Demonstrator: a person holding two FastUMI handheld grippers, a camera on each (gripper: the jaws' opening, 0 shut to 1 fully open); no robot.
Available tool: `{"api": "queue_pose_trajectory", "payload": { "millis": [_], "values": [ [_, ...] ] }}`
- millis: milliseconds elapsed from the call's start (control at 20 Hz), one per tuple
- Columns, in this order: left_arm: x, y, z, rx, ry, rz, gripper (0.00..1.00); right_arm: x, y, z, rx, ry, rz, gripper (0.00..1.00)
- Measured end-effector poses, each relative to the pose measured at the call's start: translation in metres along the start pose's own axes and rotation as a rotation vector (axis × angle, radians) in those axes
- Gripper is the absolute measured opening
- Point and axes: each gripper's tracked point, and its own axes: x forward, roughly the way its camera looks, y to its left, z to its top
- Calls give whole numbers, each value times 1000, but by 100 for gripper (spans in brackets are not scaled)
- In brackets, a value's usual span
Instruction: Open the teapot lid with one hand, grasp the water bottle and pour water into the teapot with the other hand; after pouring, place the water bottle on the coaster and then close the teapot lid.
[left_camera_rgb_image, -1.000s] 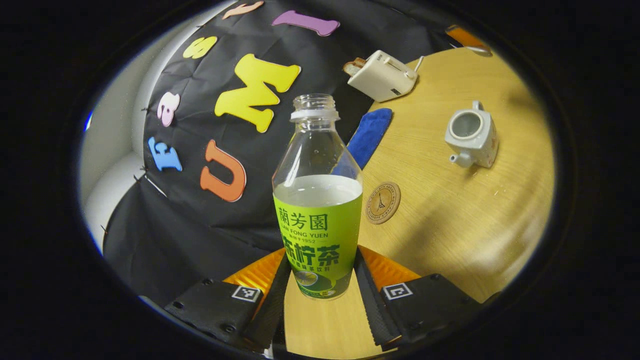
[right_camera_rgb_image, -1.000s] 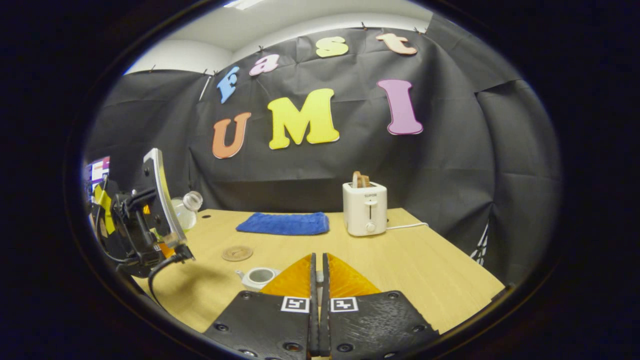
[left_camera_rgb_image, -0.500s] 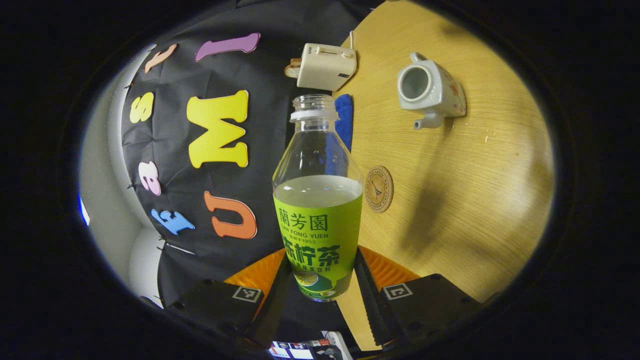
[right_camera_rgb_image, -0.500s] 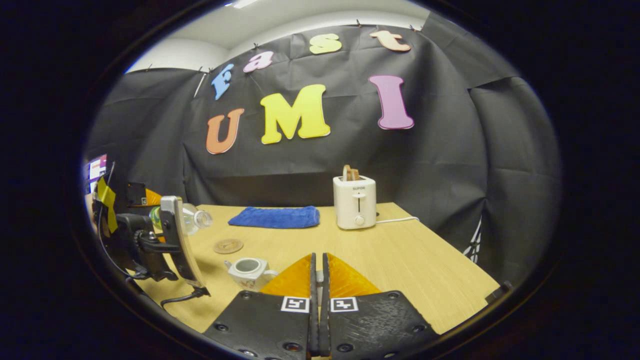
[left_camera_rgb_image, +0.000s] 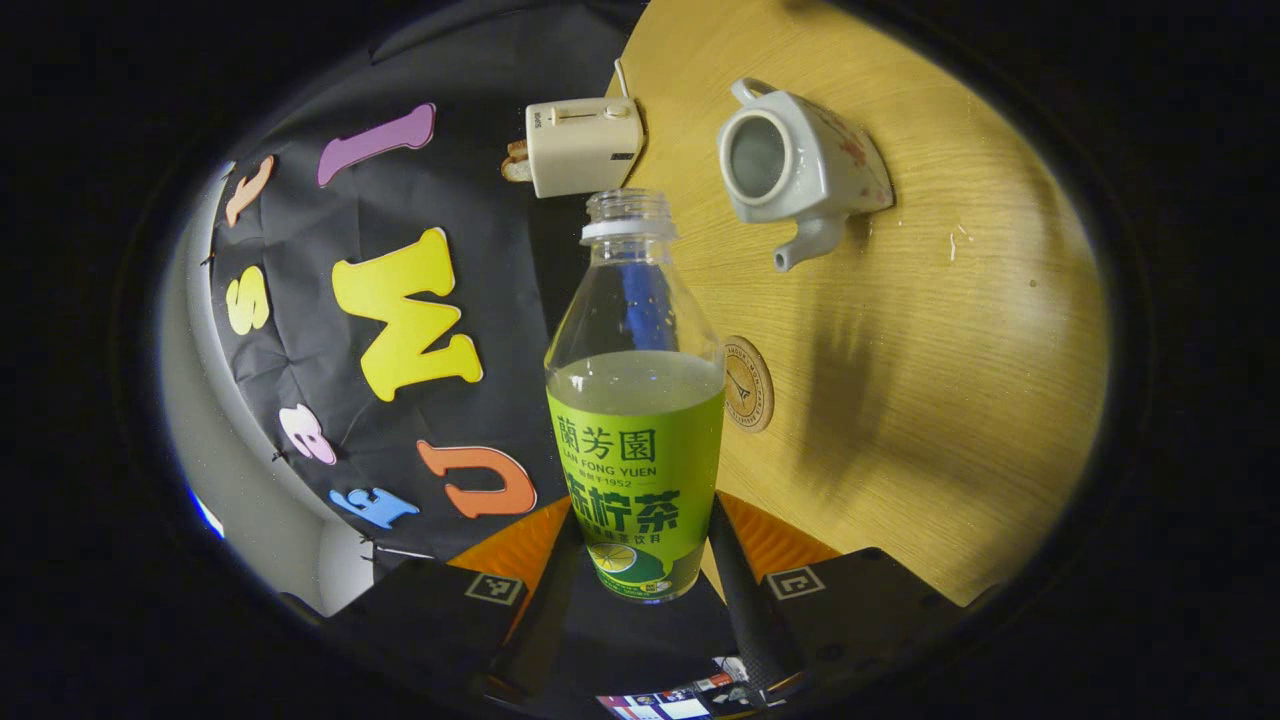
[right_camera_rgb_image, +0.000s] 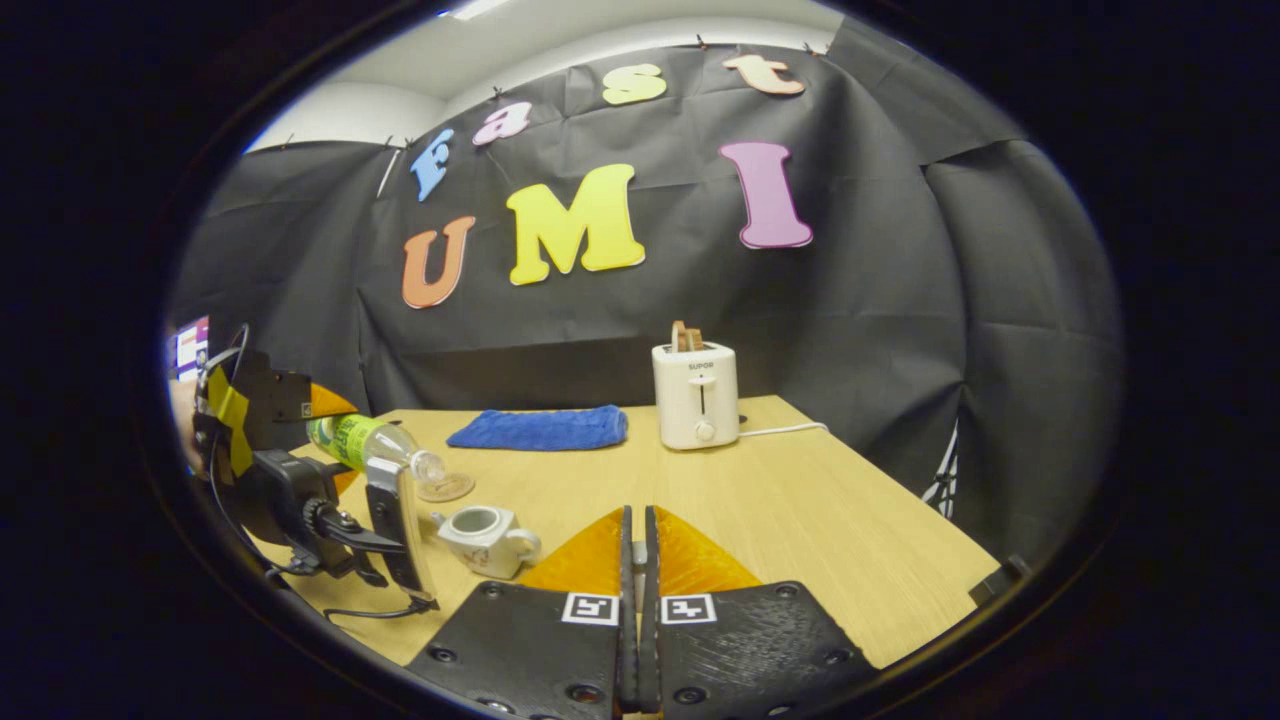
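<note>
Left tongs (left_camera_rgb_image: 640, 560) clamp the bottle (left_camera_rgb_image: 636, 420), tipping its neck toward the lidless teapot (left_camera_rgb_image: 800, 165) to pour; right tongs (right_camera_rgb_image: 637, 590) clenched.

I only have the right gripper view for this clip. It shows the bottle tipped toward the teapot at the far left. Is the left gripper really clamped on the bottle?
Observer: Yes. In the left gripper view, both fingers of the left gripper press on the labelled lower part of the bottle.
Operator: How full is it?
Observer: The liquid reaches about the top edge of the label.
Operator: Is anything pouring?
Observer: No. The cap is off, but no stream leaves the mouth, which sits short of the opening of the teapot.
</note>
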Motion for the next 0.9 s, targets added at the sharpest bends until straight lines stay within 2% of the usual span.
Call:
{"api": "queue_pose_trajectory", "payload": {
  "millis": [300,600,750,900],
  "values": [
    [-2,4,9,116,10,6,73,1,-9,-4,19,4,-5,0],
    [-4,23,18,237,8,76,73,-1,-16,-5,37,1,-7,1],
    [-7,25,21,287,12,90,71,-2,-17,-3,41,-3,-7,1],
    [-8,32,21,331,16,115,73,-2,-17,-4,42,-4,-5,1]
  ]
}}
